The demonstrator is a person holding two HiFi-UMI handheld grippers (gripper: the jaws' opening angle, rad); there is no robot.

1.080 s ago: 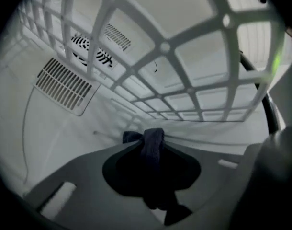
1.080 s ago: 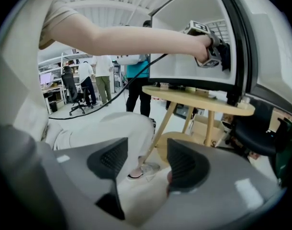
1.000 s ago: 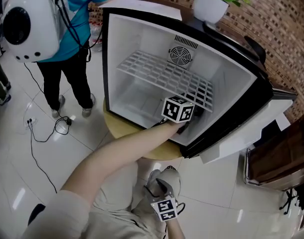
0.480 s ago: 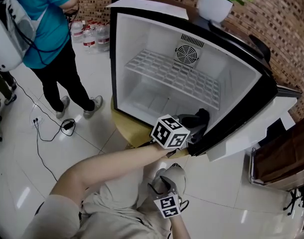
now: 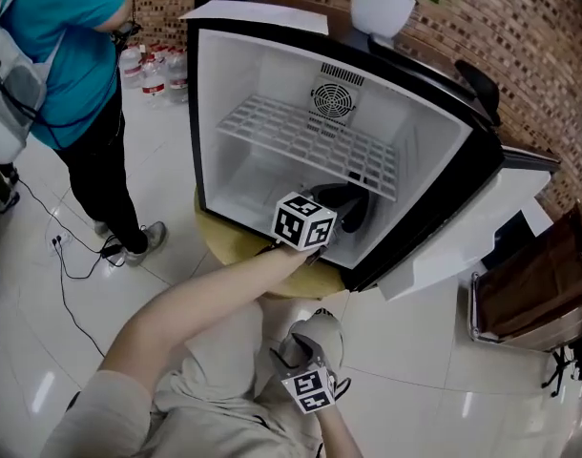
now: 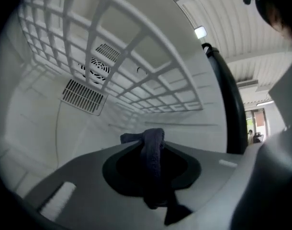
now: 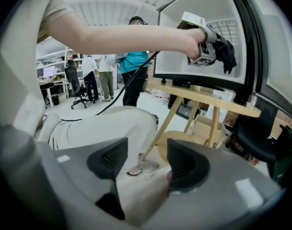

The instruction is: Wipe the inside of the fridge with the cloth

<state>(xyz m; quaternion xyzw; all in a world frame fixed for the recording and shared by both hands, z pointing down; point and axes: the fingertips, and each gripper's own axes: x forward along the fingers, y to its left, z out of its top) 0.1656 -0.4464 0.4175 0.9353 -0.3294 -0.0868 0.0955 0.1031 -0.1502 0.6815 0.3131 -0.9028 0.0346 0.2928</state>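
The small white fridge (image 5: 272, 84) stands open on a round wooden stand. My left gripper (image 5: 322, 225) reaches onto its floor under the wire shelf (image 5: 310, 141), shut on a dark cloth (image 5: 346, 206). In the left gripper view the cloth (image 6: 153, 157) hangs bunched between the jaws of the left gripper (image 6: 153, 169), with the wire shelf (image 6: 127, 66) overhead and the fan grille (image 6: 99, 68) on the back wall. My right gripper (image 5: 308, 389) stays low by the person's lap, away from the fridge. Its view shows the right gripper (image 7: 143, 164) open and empty, and the cloth (image 7: 226, 51) far off.
A person in a teal shirt (image 5: 67, 55) stands left of the fridge, with cables (image 5: 76, 256) on the tiled floor. A potted plant (image 5: 382, 8) sits on the fridge top. The fridge door (image 5: 472, 227) hangs open at the right. Wooden stand legs (image 7: 184, 114) are below.
My left gripper drew the cloth toward the fridge's front right edge, then slid it back inward and to the left. The right gripper has stayed put. The person at left shifted.
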